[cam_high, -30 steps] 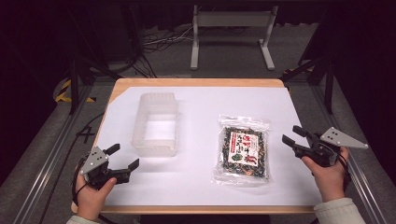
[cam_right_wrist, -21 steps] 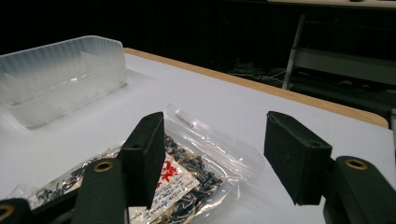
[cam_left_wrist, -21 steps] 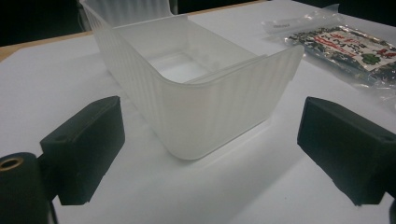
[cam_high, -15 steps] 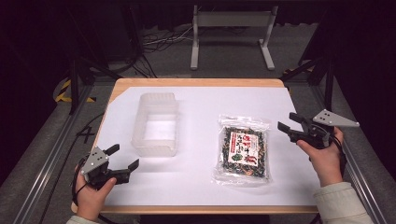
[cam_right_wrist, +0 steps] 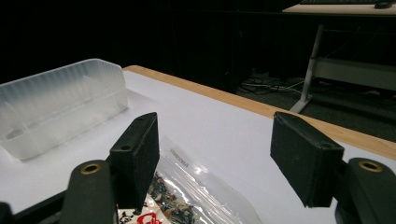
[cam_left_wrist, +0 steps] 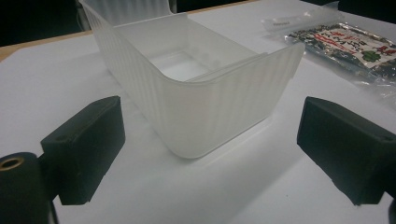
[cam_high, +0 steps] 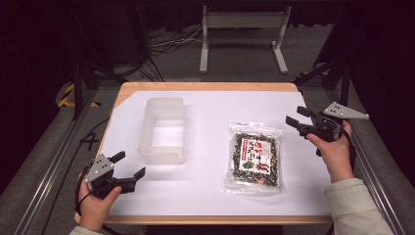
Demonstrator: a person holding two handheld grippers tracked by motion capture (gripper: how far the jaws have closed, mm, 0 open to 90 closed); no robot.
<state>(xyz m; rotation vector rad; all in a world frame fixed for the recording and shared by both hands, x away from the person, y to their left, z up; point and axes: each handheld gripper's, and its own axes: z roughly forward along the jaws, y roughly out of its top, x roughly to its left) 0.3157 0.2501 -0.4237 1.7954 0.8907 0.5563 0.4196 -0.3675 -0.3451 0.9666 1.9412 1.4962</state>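
If you bring your right gripper (cam_high: pixel 299 120) down too fast on the snack bag (cam_high: pixel 253 156), the slippery bag could slide away on the white table (cam_high: pixel 205 193). Its jaws are spread wide, right by the bag's far corner. Your left gripper (cam_high: pixel 128 165) waits near the clear box (cam_high: pixel 163 128), jaws wide too. That box has nothing inside.

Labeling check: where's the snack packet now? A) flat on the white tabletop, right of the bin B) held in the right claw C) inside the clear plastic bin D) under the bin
A: the snack packet lies flat on the white tabletop, right of the empty clear plastic bin; both claws are open and off it.
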